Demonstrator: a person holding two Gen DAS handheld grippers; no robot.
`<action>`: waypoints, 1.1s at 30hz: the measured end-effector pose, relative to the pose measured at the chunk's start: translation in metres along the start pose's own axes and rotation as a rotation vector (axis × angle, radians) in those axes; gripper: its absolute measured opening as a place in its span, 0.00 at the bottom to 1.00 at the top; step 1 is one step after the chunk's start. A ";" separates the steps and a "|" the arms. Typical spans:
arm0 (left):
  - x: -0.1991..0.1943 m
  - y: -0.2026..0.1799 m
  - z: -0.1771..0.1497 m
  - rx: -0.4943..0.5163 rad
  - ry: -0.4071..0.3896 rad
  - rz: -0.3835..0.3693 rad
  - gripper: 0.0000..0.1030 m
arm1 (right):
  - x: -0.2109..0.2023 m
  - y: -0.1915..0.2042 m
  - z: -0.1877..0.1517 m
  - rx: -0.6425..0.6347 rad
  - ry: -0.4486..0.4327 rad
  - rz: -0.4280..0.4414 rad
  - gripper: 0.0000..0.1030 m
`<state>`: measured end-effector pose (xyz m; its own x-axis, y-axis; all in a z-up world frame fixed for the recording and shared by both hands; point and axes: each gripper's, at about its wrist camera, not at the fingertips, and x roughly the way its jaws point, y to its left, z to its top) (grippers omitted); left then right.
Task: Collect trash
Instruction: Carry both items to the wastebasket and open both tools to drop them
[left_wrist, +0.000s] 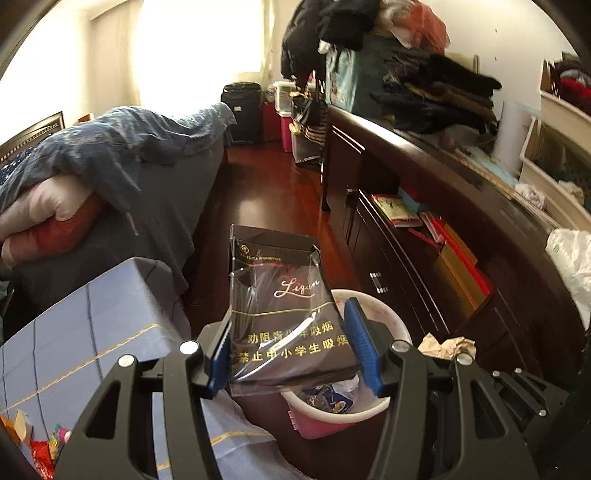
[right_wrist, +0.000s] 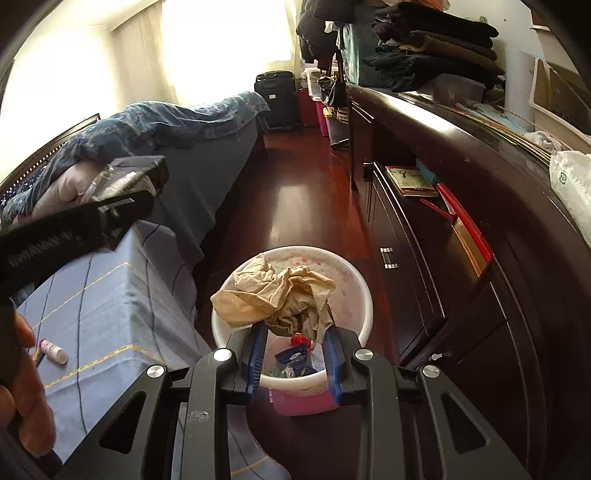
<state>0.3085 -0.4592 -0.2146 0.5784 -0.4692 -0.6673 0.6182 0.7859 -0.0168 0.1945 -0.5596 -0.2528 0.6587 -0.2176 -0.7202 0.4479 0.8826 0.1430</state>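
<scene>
Daylight floods from the window (left_wrist: 199, 44) far ahead of both tools, blown out to white, with glare on the wooden floor (right_wrist: 295, 199). Near parts stay sharp; the cabinet (left_wrist: 461, 229) to the right smears, edges bow, corners darken.

bin on the floor between table and cabinet

the bin (right_wrist: 354, 280) stands right of the cloth-covered table (right_wrist: 110, 295), left of the cabinet (right_wrist: 461, 295); bed (right_wrist: 207, 177) behind the table.
</scene>
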 end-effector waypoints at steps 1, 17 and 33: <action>0.008 -0.003 0.000 0.007 0.010 -0.005 0.55 | 0.003 -0.002 0.001 0.002 0.002 -0.002 0.27; 0.111 0.001 -0.011 -0.015 0.185 -0.043 0.55 | 0.095 -0.022 0.003 0.070 0.158 -0.016 0.28; 0.143 0.004 -0.011 -0.062 0.222 -0.085 0.67 | 0.119 -0.027 0.002 0.058 0.167 -0.068 0.37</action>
<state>0.3878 -0.5193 -0.3186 0.3905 -0.4405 -0.8084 0.6218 0.7737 -0.1212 0.2618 -0.6097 -0.3410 0.5179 -0.1997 -0.8318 0.5252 0.8417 0.1249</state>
